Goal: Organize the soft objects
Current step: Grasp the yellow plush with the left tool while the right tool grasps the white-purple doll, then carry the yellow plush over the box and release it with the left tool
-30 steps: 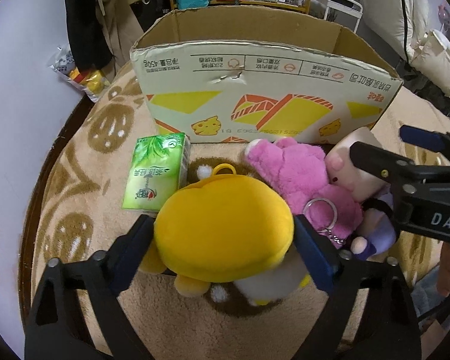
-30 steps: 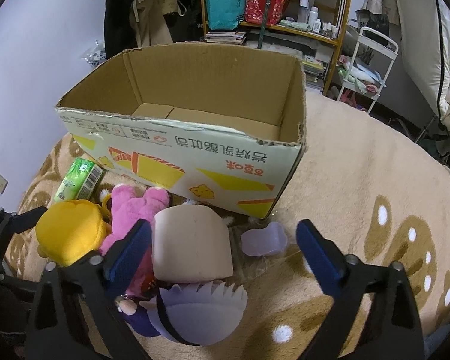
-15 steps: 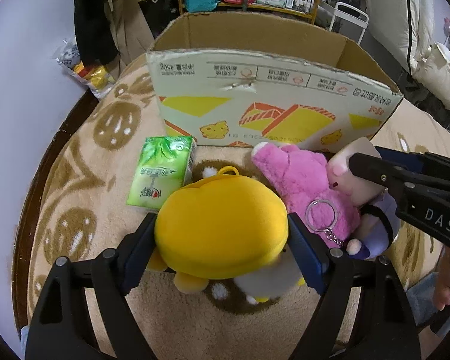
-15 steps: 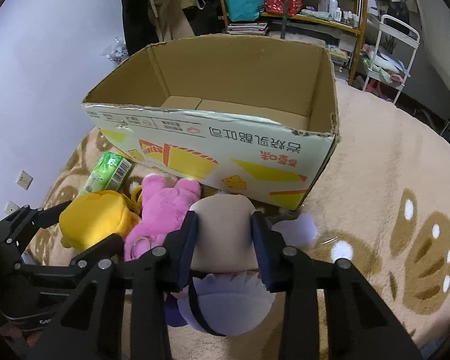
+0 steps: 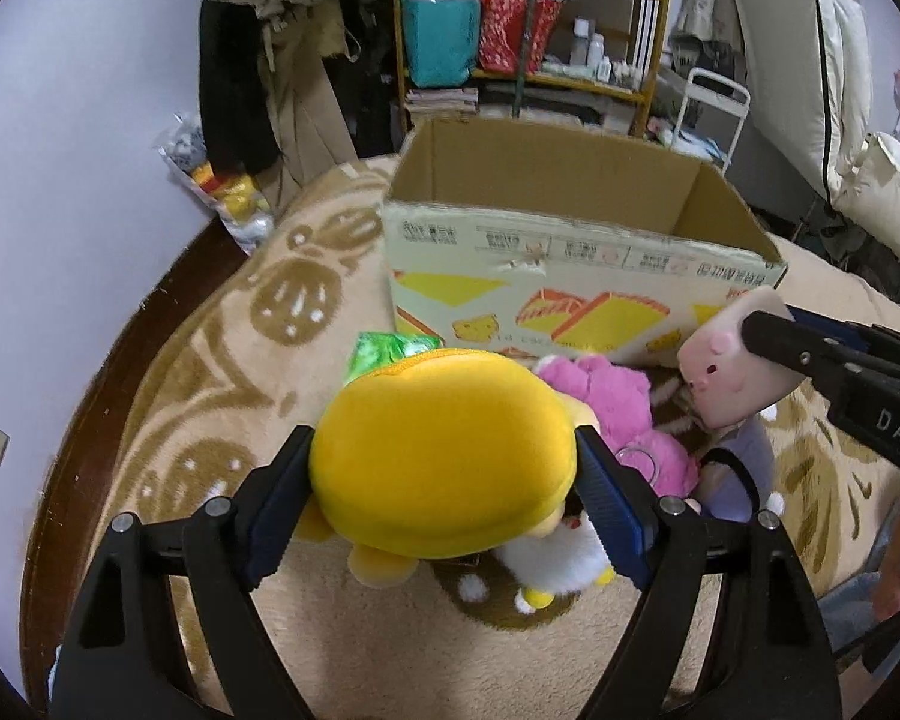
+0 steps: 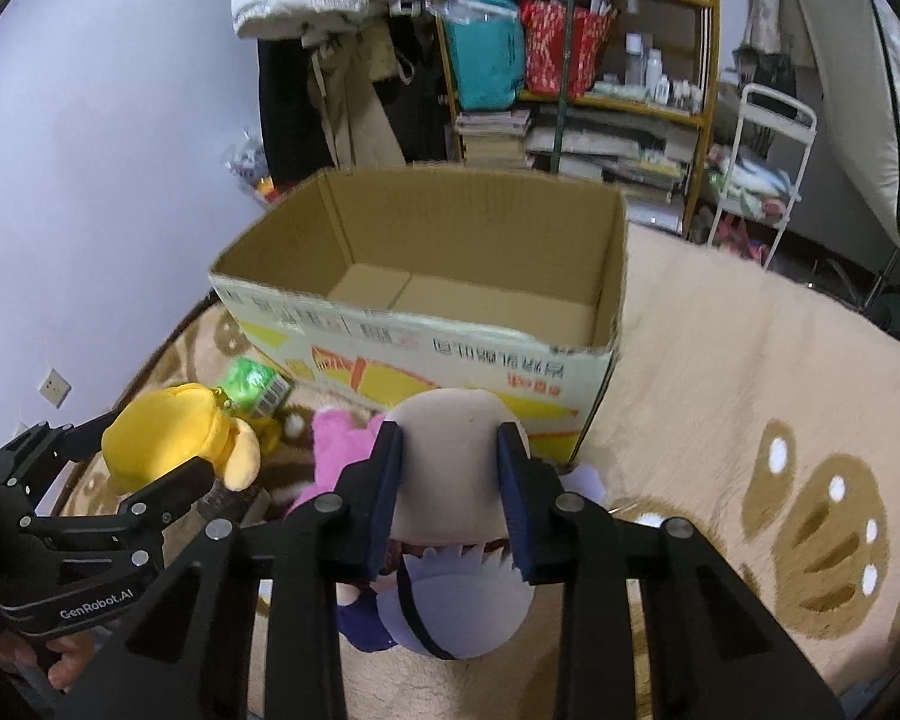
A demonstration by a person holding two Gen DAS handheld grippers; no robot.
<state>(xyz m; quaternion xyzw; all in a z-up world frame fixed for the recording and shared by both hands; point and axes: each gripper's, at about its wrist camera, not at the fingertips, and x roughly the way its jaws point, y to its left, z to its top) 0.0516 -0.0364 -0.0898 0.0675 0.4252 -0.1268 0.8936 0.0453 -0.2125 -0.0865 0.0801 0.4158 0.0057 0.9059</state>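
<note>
- Left gripper [image 5: 444, 483]: both blue pads press the flanks of the yellow plush [image 5: 444, 450], clamped on it. The plush is rounded and smooth, with a zip seam along its top and pale feet hanging below. It sits raised off the rug [image 5: 222, 372], in front of the box [image 5: 570, 300].
- Right gripper [image 6: 450, 498]: pads set narrow, squeezing the beige plush head [image 6: 450, 450]. In the left view that head [image 5: 726, 372] shows a pink snout and dark eyes. A lilac body [image 6: 462, 618] with a jagged white collar and a dark strap hangs beneath it.
- Pink plush [image 5: 618, 408] lies on the rug between the 2 held toys, just before the box's near wall, with a metal key ring [image 5: 633, 459] on it.
- Green packet [image 6: 252, 390] lies on the rug by the box's near left corner, partly hidden behind the yellow plush in the left view.
- Box: open top, 4 walls upright, near rim slightly torn. Inside [image 6: 450, 300], only bare cardboard floor is visible.
- Room: open rug extends to the right of the box [image 6: 750, 372]. The wall [image 5: 60, 210] bounds the left side, and the shelf [image 6: 576, 60] stands behind the box.
</note>
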